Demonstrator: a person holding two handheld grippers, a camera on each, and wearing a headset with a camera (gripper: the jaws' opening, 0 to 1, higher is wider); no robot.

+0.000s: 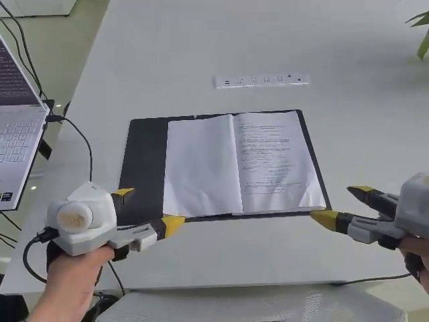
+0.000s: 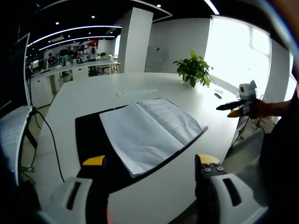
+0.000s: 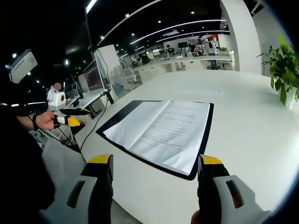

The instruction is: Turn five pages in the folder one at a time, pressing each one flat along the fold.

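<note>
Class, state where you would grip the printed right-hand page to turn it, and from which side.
Pinch the printed page at its free lower right corner, coming from the right with the right gripper: it lies flat, bound at the centre fold.

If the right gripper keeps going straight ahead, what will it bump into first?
Probably the folder, at its near corner, which lies just ahead of the right gripper on the table; depth is hard to judge.

White left claw (image 1: 148, 210), yellow tips (image 1: 173, 225), black cable (image 1: 27, 250).
</note>
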